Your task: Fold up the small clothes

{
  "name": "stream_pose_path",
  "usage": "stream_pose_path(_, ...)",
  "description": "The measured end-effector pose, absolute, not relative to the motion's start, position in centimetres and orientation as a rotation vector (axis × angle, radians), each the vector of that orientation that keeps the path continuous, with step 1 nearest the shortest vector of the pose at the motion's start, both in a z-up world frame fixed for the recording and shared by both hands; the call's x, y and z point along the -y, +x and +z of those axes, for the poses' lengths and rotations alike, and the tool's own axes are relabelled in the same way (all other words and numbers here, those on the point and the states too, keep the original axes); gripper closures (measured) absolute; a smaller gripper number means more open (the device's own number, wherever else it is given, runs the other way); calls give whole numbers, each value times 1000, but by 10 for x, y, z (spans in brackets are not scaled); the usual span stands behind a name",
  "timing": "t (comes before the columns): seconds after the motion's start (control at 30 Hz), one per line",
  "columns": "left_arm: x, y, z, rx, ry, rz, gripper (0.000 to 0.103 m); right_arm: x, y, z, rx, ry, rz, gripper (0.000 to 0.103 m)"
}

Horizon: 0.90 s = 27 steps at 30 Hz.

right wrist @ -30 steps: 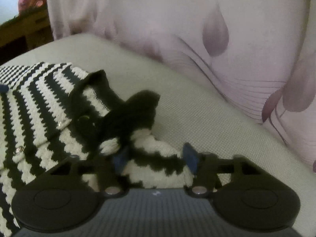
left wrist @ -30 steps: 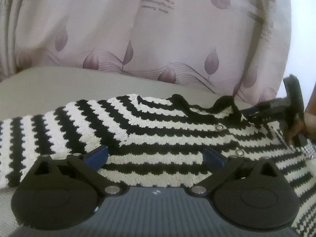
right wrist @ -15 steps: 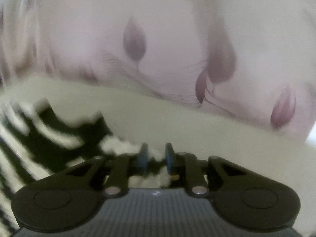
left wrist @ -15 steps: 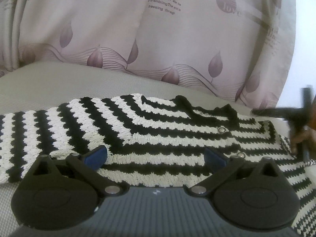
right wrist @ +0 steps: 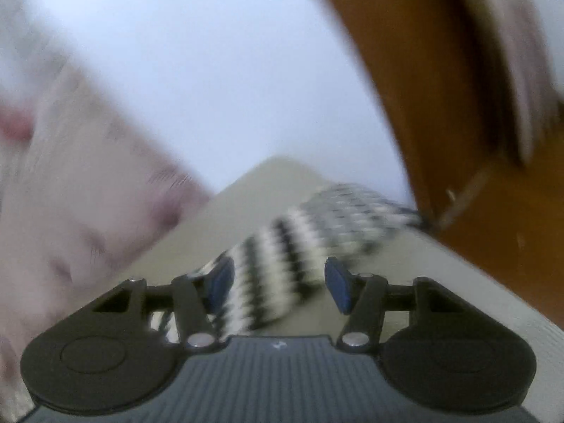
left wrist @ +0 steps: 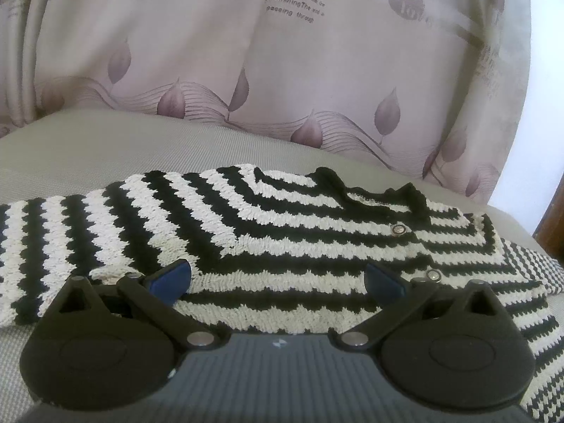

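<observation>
A small black-and-white striped knit sweater (left wrist: 268, 232) with snap buttons lies flat on the grey cushion (left wrist: 105, 148), neck away from me. My left gripper (left wrist: 276, 280) is open just above its near part, holding nothing. In the blurred right wrist view, my right gripper (right wrist: 280, 282) is open over the sweater's right sleeve (right wrist: 282, 257), which stretches away from it along the cushion (right wrist: 405, 282). The cloth lies between and below the pads; the pads are apart.
A pink leaf-print curtain (left wrist: 282, 70) hangs behind the cushion. A brown wooden frame (right wrist: 458, 105) stands at the cushion's right end, just past the sleeve tip. A pale wall (right wrist: 211, 70) shows between curtain and frame.
My right gripper closed on the sweater near the collar, then opened and swung right to face the sleeve and the wooden frame. It has left the left view. The left gripper stayed open, rising slightly.
</observation>
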State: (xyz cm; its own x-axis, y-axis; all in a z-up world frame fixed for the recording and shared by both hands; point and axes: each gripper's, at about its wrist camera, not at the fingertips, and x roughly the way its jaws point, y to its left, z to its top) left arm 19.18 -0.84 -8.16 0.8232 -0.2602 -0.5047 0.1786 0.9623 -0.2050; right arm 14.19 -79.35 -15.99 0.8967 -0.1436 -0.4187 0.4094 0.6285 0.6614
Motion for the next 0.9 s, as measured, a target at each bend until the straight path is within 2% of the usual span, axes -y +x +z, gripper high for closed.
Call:
stream_pose_path(0.1, 8, 193, -83, -565, -152, -221, 0, 836, 137, -168, -315, 938, -325, 43)
stream_pose_path(0.17, 8, 194, -84, -569, -146, -216, 0, 863, 144, -179, -366, 1052, -291, 42)
stream_pose_path(0.23, 10, 195, -84, -574, -132, -210, 0, 875, 159, -186, -443, 1073, -266, 39)
stream_pose_path(0.33, 14, 196, -85, -582, -101, -197, 0, 888, 173, -202, -482, 1135, -260, 38)
stream_pose_path(0.43, 16, 196, -86, -589, -76, -187, 0, 900, 183, -221, -422, 1216, -251, 40)
stream_pose_path(0.47, 16, 196, -86, -591, -71, -185, 0, 899, 193, -224, -391, 1248, -254, 44)
stream_pose_path(0.53, 18, 197, -87, -595, -58, -177, 0, 904, 193, -228, -340, 1262, -281, 82)
stream_pose_path(0.57, 18, 197, -87, -596, -51, -173, 0, 905, 192, -226, -322, 1253, -288, 88)
stream_pose_path(0.6, 19, 197, -87, -596, -46, -170, 0, 898, 195, -224, -301, 1242, -291, 91)
stream_pose_path(0.7, 20, 196, -87, -597, -38, -161, 0, 894, 189, -216, -198, 1207, -259, 92)
stream_pose_path(0.9, 20, 196, -85, -594, -47, -160, 0, 892, 184, -198, -176, 1162, -246, 92)
